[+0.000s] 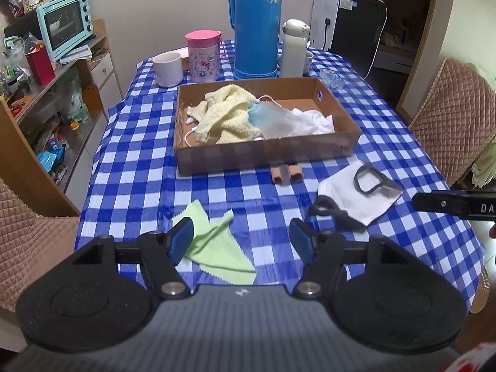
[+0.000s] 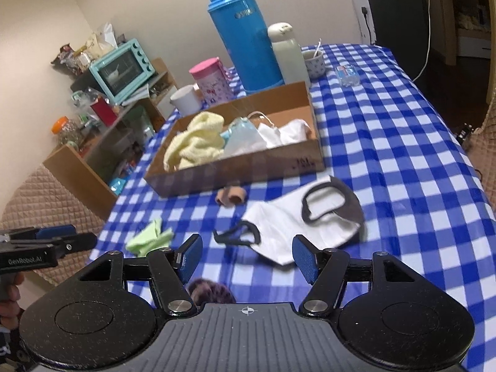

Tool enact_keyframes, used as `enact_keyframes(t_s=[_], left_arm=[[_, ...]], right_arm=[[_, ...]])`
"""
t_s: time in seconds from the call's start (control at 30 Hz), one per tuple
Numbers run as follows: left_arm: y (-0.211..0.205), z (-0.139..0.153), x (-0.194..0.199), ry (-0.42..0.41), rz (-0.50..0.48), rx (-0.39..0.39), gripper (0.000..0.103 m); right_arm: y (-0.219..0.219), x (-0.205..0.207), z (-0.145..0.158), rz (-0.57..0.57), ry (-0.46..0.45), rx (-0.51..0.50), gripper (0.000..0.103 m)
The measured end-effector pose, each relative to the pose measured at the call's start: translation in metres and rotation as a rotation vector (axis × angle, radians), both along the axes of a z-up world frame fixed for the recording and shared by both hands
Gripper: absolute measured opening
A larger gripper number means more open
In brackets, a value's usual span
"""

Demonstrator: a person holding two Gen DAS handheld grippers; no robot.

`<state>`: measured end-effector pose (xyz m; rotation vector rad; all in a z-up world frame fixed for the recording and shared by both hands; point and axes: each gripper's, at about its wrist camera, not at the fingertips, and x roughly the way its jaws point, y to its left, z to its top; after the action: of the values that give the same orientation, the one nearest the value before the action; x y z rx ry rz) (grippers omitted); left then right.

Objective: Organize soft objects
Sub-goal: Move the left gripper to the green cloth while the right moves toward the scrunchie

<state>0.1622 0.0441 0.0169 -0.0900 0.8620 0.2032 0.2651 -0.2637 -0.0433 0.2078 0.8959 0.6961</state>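
Our left gripper (image 1: 242, 241) is spread over the thin, zigzag-edged green cloth (image 1: 217, 248), which lies between its pads; we judge it the next pick, needing descent and closure. Our right gripper (image 2: 248, 257) gapes empty just short of the white mask (image 2: 288, 226). Beyond, the cardboard tray (image 1: 263, 153) holds a fluffy yellow towel (image 1: 226, 114).

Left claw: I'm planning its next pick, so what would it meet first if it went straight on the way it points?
Probably the light green cloth on the checked tablecloth, just ahead between the open left claw fingers; depth is uncertain.
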Motion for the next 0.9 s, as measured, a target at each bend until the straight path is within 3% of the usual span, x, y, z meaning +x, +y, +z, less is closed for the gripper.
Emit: enact_keyframes(t_s=[0.23, 0.63, 0.9], left_arm=[[-0.013, -0.006, -0.009, 0.005, 0.001, 0.025, 0.069], [-0.021, -0.026, -0.017, 0.073, 0.007, -0.027, 0.069], [-0.021, -0.035, -0.018, 0.087, 0.022, -0.013, 0.069]], right_arm=[[-0.007, -0.012, -0.008, -0.003, 0.014, -0.029, 0.064], [0.003, -0.035, -0.023, 0.071, -0.008, -0.096, 0.064], [0.013, -0.038, -0.029, 0.107, -0.026, -0.107, 0.064]])
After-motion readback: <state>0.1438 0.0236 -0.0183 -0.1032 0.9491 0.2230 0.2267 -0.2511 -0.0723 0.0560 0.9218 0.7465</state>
